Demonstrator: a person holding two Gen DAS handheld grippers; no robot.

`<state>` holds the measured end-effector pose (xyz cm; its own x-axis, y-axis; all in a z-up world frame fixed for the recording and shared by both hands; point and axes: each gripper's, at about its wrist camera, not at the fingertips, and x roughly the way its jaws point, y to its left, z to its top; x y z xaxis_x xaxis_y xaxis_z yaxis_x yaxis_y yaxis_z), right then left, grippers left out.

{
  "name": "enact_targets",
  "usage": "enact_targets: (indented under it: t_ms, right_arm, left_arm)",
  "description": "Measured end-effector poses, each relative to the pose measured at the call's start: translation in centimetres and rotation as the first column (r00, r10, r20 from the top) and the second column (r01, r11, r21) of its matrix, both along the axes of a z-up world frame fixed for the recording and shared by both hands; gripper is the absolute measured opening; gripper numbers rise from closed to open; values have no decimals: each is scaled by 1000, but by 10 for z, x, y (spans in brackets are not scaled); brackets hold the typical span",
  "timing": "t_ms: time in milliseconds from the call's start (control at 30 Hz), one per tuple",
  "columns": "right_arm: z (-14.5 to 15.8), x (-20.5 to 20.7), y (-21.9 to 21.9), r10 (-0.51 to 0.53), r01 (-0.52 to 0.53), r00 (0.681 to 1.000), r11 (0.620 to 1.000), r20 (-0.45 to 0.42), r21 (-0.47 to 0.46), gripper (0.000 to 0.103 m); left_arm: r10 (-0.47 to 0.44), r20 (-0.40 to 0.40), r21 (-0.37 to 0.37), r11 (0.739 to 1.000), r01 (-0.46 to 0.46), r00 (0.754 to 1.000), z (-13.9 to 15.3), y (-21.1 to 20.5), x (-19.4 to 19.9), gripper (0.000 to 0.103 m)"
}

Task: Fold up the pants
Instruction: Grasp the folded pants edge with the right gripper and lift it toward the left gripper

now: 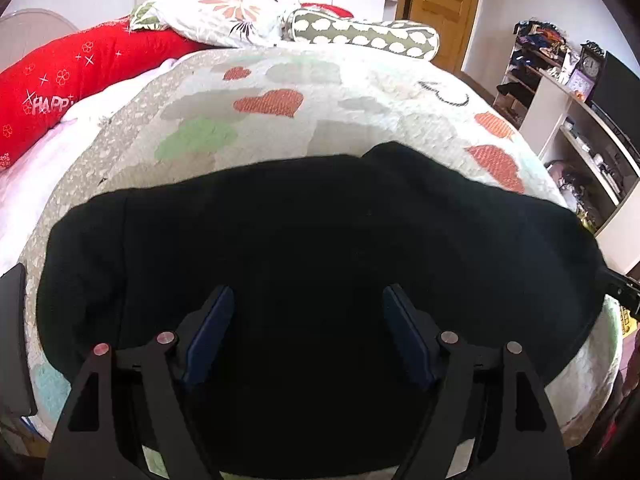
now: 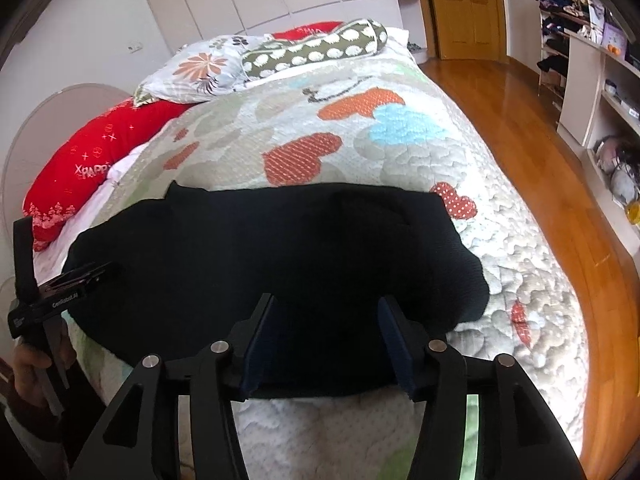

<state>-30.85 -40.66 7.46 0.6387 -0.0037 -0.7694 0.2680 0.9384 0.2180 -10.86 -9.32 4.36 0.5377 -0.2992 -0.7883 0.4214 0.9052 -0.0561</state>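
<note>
The black pants (image 1: 320,248) lay bunched across the lower middle of both frames, on the heart-patterned quilt (image 1: 280,80). The left gripper (image 1: 308,300) and right gripper (image 2: 326,308) each had their jaws apart above the cloth, clamping nothing. Risk, as I judged it: the thick dark folds hid the edges, so a pinch could catch only one layer and skew the fold.

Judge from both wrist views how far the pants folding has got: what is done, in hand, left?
Done: the black pants lie on the quilt as a compact doubled bundle. In hand: nothing gripped; left gripper and right gripper hover open over its near edge. Left: probably one more fold or tidying.
</note>
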Motion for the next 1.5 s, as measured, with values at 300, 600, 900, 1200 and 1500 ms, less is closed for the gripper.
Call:
enact_targets:
  t_ms: [300, 600, 900, 1200, 1500]
  right_arm:
    - [-9, -14, -12, -26, 25, 999, 997, 18, 68, 57]
    - [-5, -60, -34, -107, 106, 994, 989, 6, 102, 68]
    - [-20, -47, -43, -97, 87, 994, 978, 47, 187, 74]
    - [-41, -16, -49, -142, 99, 981, 955, 135, 281, 18]
    - [49, 10, 12, 55, -111, 951, 979, 303, 170, 15]
  left_arm:
    - [-84, -57, -18, 996, 83, 995, -5, -24, -8, 78]
    - [-436, -53, -81, 899, 431, 899, 26, -130, -30, 84]
    - [-595, -120, -31, 802, 596, 795, 11, -249, -23, 84]
    - [-575, -142, -48, 817, 574, 806, 5, -252, -13, 84]
    - [-308, -43, -174, 939, 296, 950, 64, -96, 21, 84]
